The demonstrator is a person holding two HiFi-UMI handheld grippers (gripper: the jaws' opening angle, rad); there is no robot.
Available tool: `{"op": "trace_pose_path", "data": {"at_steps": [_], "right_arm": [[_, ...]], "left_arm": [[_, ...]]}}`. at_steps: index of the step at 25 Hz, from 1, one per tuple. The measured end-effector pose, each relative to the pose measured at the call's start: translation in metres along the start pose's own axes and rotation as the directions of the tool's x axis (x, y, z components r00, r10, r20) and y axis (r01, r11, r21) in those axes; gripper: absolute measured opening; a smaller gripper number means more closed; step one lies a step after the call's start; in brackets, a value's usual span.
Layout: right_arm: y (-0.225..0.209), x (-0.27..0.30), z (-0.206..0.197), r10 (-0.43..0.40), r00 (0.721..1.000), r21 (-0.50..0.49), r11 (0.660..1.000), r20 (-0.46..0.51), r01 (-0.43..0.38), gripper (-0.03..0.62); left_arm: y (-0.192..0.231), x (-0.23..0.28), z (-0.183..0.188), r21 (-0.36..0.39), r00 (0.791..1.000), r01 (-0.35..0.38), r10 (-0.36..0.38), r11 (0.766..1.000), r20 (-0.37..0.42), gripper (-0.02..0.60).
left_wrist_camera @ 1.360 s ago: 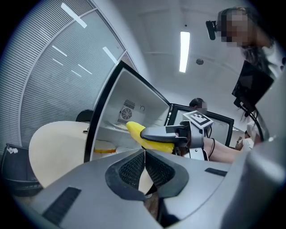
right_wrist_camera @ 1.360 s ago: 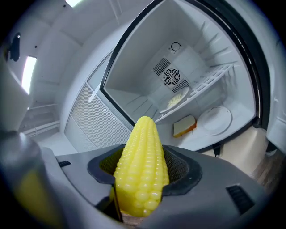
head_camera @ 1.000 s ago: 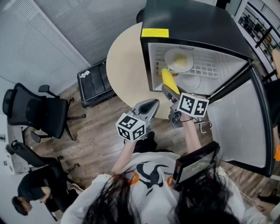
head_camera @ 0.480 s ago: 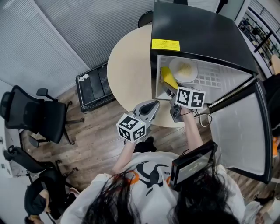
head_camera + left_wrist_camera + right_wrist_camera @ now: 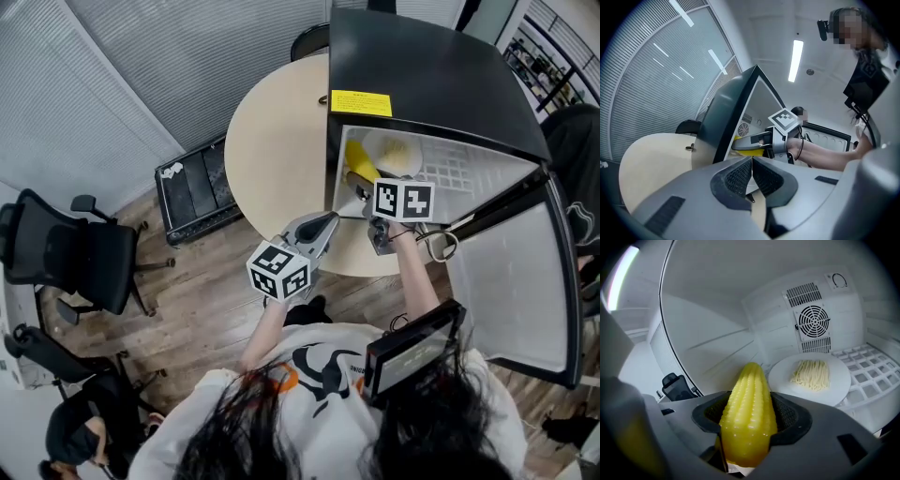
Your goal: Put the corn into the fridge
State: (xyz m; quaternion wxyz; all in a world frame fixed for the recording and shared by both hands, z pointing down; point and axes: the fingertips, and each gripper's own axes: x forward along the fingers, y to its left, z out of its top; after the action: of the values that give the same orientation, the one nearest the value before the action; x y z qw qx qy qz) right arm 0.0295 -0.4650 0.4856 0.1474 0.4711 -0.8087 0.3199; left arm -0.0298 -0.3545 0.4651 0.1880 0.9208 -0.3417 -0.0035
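Corn [image 5: 750, 394] inside fridge [image 5: 422, 66], not yet set down.
Right claw [image 5: 359, 186] clamped on corn, plate [image 5: 843, 383] ahead-right of it; best lowered onto bare shelf [image 5: 874, 380] clear of plate before release. Left claw [image 5: 751, 176] closed, empty.

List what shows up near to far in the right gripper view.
right gripper, jaws closed on the corn → plate with noodles → round fan grille on the back wall of the fridge
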Motion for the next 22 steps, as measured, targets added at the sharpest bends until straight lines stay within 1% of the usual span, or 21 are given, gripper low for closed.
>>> {"op": "trace_pose_path", "data": {"at_steps": [5,7,10,12,17,20,22], "right_arm": [[-0.003,0.010,0.008,-0.019,1.000,0.008,1.000,-0.008,0.019,0.256],[-0.008,0.014,0.013,-0.054,0.998,-0.020,0.998,-0.015,0.054,0.256],[-0.016,0.021,0.017,-0.118,0.993,-0.092,0.989,-0.027,0.115,0.256],[-0.018,0.025,0.020,-0.139,0.990,-0.124,0.983,-0.030,0.134,0.256],[-0.018,0.032,0.021,-0.176,0.984,-0.148,0.974,-0.027,0.170,0.256],[-0.018,0.033,0.021,-0.210,0.978,-0.180,0.962,-0.004,0.206,0.256],[-0.019,0.034,0.022,-0.219,0.976,-0.181,0.959,0.020,0.219,0.256]], "left_arm": [[-0.001,0.001,0.002,0.002,1.000,0.018,-0.018,1.000,-0.005,0.012],[0.000,0.000,0.001,0.002,1.000,0.019,-0.019,1.000,-0.009,0.012],[0.004,-0.003,-0.001,0.001,1.000,0.016,-0.016,1.000,-0.015,0.012],[0.007,-0.004,-0.001,0.002,1.000,0.014,-0.014,1.000,-0.017,0.012],[0.013,-0.008,0.001,0.002,1.000,0.010,-0.010,1.000,-0.018,0.012],[0.016,-0.009,-0.001,0.001,1.000,0.008,-0.008,1.000,-0.023,0.012],[0.016,-0.008,-0.002,0.002,1.000,0.010,-0.010,1.000,-0.027,0.012]]}}
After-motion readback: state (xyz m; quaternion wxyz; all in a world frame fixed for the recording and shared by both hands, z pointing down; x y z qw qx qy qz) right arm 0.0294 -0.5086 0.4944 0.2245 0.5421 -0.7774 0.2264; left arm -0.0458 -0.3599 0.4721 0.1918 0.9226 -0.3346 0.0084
